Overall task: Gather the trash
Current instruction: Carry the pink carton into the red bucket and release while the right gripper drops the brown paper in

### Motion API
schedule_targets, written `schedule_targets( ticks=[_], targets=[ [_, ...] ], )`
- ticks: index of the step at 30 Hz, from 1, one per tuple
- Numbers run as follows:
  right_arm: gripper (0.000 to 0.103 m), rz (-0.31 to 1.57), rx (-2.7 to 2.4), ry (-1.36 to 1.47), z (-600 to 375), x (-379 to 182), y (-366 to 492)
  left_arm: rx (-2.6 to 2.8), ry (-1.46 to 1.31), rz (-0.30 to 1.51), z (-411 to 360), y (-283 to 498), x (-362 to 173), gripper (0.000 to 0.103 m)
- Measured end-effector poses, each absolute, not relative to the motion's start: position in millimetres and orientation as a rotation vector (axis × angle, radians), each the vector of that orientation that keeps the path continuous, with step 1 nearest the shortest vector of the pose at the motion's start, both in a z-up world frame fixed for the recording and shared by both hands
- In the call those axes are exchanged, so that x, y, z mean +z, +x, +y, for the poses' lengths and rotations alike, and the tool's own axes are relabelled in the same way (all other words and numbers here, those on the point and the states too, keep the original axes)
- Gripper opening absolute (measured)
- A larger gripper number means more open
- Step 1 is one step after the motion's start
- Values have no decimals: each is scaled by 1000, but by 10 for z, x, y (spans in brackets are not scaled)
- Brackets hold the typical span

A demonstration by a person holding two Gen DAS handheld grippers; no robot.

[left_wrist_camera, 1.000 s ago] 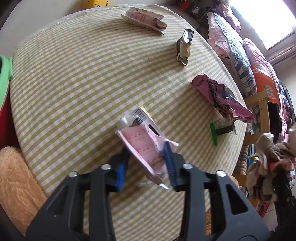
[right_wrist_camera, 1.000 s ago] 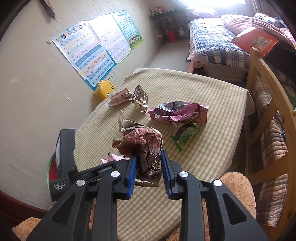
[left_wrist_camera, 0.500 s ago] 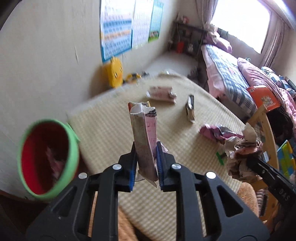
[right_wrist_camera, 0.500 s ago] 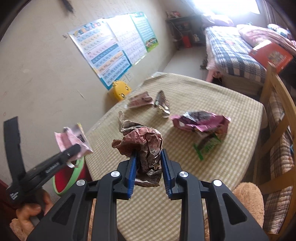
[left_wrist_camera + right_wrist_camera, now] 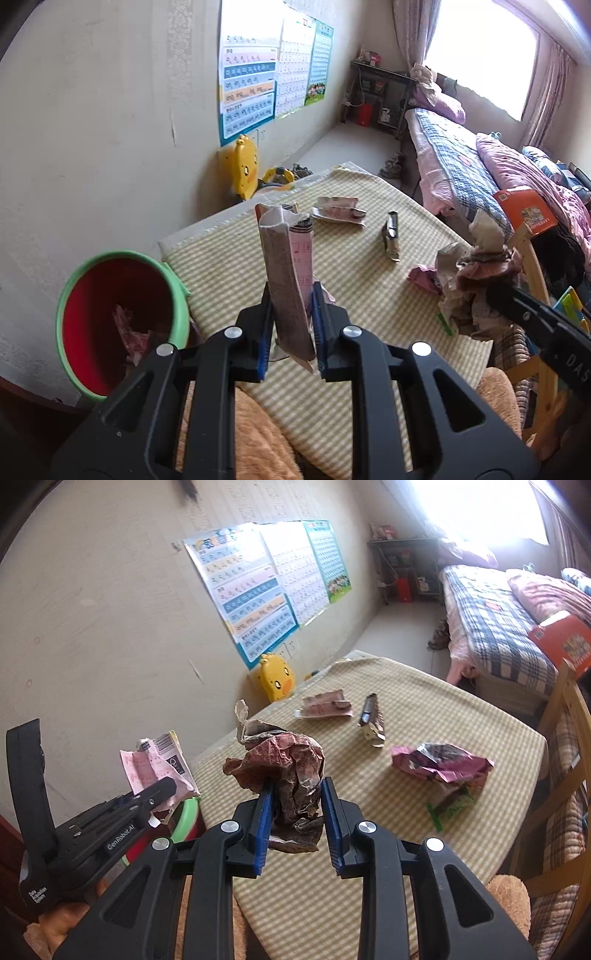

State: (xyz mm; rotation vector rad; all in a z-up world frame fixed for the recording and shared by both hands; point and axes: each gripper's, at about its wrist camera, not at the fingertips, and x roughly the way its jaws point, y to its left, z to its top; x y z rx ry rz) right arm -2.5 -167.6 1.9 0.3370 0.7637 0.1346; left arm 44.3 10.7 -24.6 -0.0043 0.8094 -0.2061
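Left of the checked table (image 5: 369,288), a red bucket (image 5: 110,317) with a green rim holds crumpled scraps, its base cut off. Over the table's near edge, the left gripper (image 5: 290,332) is clenched on a flattened pink carton (image 5: 286,277), long axis upright, top pointing up, lower tip hidden between the pads. Right of it, the right gripper (image 5: 297,816) grips a crumpled brown paper wad (image 5: 288,771), shapeless and wrinkled. Farther across the table lie a glossy purple wrapper (image 5: 439,762) and a green packet (image 5: 452,806), partly covered.
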Motion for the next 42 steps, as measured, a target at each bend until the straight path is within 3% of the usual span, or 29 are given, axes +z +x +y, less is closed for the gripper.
schedule_targets(
  ticks=[42],
  targets=[
    [27,829,416,151,-166,15,405,25,-118,844,1398,428,-482,19]
  ],
)
